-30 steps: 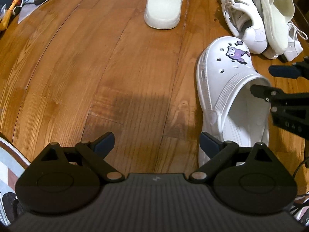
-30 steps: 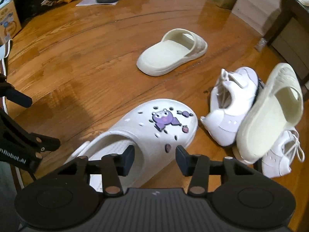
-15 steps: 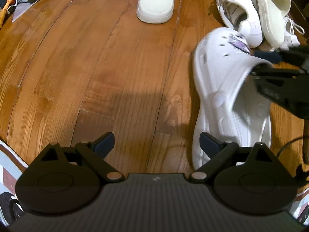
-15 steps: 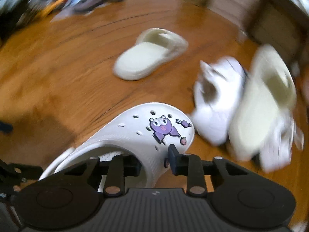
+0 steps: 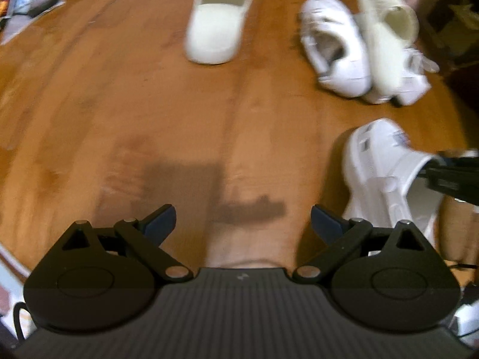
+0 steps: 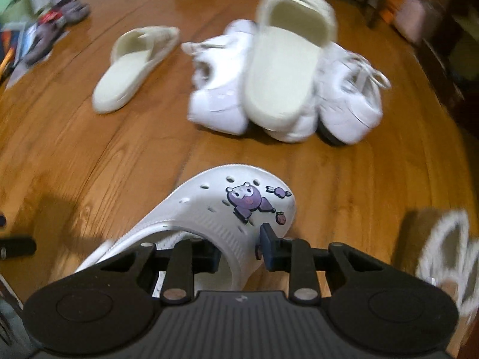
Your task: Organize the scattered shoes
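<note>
At nine o'clock on the wooden floor [image 6: 74,155], a cream slide sandal [image 6: 131,68] lies alone, sole down, well apart from everything else. Toward twelve o'clock sits a jumble: a second cream slide [image 6: 287,68] rests tilted on top of two white sneakers [image 6: 218,89], which lie touching each other.

Nearest the camera, at six o'clock, is the white clog [image 6: 221,215], a foam shoe with round vent holes and a purple cartoon charm on its toe. A second ago the clog lay flat on the floor with the right gripper [image 6: 238,252] poised over its collar, jaws apart. Those jaws have just been closing, and now they pinch the clog's upper rim, one finger inside the shoe and one outside. The clog now hangs tipped from that grip and has swung away from its old spot, so the first shoe is probably on its way to a tidier place.

From the other camera, the left gripper [image 5: 243,220] hovers over bare floor at six o'clock, fingers spread wide and holding nothing, while the clog [image 5: 380,173] shows at three o'clock.

At four o'clock in the right view, a blurred white object is too smeared to identify.
</note>
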Demonstrator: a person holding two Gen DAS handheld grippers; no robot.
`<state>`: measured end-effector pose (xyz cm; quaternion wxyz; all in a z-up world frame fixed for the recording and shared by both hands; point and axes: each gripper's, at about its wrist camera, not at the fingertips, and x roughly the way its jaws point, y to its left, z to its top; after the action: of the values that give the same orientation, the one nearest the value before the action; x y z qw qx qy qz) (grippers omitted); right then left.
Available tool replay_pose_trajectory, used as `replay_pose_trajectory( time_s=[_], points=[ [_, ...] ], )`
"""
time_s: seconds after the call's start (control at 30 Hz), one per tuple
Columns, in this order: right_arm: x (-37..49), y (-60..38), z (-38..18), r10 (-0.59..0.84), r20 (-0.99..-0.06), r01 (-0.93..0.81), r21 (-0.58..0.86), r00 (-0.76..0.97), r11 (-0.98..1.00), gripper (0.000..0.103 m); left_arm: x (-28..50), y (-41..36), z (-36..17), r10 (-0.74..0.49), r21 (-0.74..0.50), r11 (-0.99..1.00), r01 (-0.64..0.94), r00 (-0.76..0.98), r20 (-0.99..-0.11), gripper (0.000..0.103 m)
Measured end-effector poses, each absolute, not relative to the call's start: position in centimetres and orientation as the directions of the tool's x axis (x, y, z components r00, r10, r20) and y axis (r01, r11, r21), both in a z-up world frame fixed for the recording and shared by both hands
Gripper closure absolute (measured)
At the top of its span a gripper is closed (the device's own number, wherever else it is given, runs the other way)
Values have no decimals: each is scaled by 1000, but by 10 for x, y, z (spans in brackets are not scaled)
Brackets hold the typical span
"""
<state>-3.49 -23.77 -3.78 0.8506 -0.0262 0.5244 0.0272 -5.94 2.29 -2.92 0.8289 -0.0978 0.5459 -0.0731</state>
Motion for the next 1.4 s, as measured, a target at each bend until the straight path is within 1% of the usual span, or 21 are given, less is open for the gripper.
replay_pose_trajectory(
  time_s=[0.1, 0.17, 0.33, 0.43, 0.5, 0.53, 0.57, 0.6, 0.63, 0.73, 0.77, 0.8, 0.87, 0.9, 0.97, 1.0, 1.07, 1.13, 1.33, 1.4],
  points=[
    [-32, -259, -36, -18, -906, 51, 4, 424, 999, 76, -65, 10, -21, -278, -271, 959, 80, 433, -857, 5],
    [-33, -270, -36, -40, -921, 128, 11, 386, 992, 76, -66, 7, -19, -301, -294, 952, 88, 453, -839, 5],
    [-31, -292, -36, 10, -950, 294, 107, 313, 950, 74, -69, 2, -9, -353, -334, 934, 130, 492, -796, 5],
    [-29, -303, -36, 80, -949, 361, 193, 305, 912, 69, -69, -2, -6, -374, -338, 927, 163, 492, -786, 5],
    [-30, -305, -40, 164, -942, 376, 271, 291, 886, 59, -69, -7, -6, -381, -333, 924, 186, 487, -786, 5],
    [-30, -304, -43, 217, -937, 369, 311, 275, 876, 56, -69, -9, -7, -381, -330, 924, 191, 480, -790, 5],
    [-30, -303, -46, 269, -928, 363, 351, 257, 863, 50, -68, -12, -8, -383, -329, 924, 196, 473, -794, 5],
    [-29, -300, -47, 319, -916, 338, 388, 243, 858, 36, -67, -16, -12, -389, -333, 921, 201, 458, -799, 5],
    [-27, -294, -43, 305, -924, 276, 363, 232, 890, 33, -66, -21, -16, -395, -337, 919, 207, 442, -805, 5],
    [-22, -270, -22, 127, -964, 30, 138, 233, 990, 29, -63, -32, -27, -415, -350, 909, 228, 400, -817, 5],
    [-23, -262, -14, 67, -964, -59, 54, 258, 997, 25, -62, -36, -32, -424, -358, 904, 234, 378, -823, 5],
    [-25, -255, -6, 45, -953, -154, -2, 300, 988, 23, -62, -40, -35, -430, -362, 900, 241, 364, -826, 5],
    [-29, -245, 10, 63, -922, -337, -75, 381, 939, 18, -63, -43, -38, -438, -368, 896, 248, 353, -827, 5],
    [-30, -243, 13, 74, -913, -387, -96, 401, 917, 17, -63, -46, -39, -448, -378, 891, 252, 345, -825, 5],
    [-40, -235, 14, 124, -889, -607, -193, 440, 771, 14, -62, -49, -41, -477, -409, 876, 255, 327, -816, 5],
    [-44, -233, 9, 135, -887, -671, -226, 441, 706, 13, -62, -50, -42, -491, -424, 868, 257, 320, -811, 5],
    [-48, -231, -1, 134, -899, -737, -249, 418, 628, 13, -63, -53, -44, -502, -437, 862, 257, 312, -807, 5],
    [-48, -230, -16, 132, -921, -782, -228, 367, 580, 13, -63, -57, -46, -498, -432, 864, 258, 310, -810, 5],
    [-36, -223, -37, 155, -927, -805, -203, 342, 557, 13, -61, -57, -50, -477, -423, 877, 230, 302, -825, 5],
    [-30, -221, -44, 159, -932, -815, -191, 325, 547, 13, -63, -57, -45, -478, -418, 875, 242, 303, -825, 5]
  ],
)
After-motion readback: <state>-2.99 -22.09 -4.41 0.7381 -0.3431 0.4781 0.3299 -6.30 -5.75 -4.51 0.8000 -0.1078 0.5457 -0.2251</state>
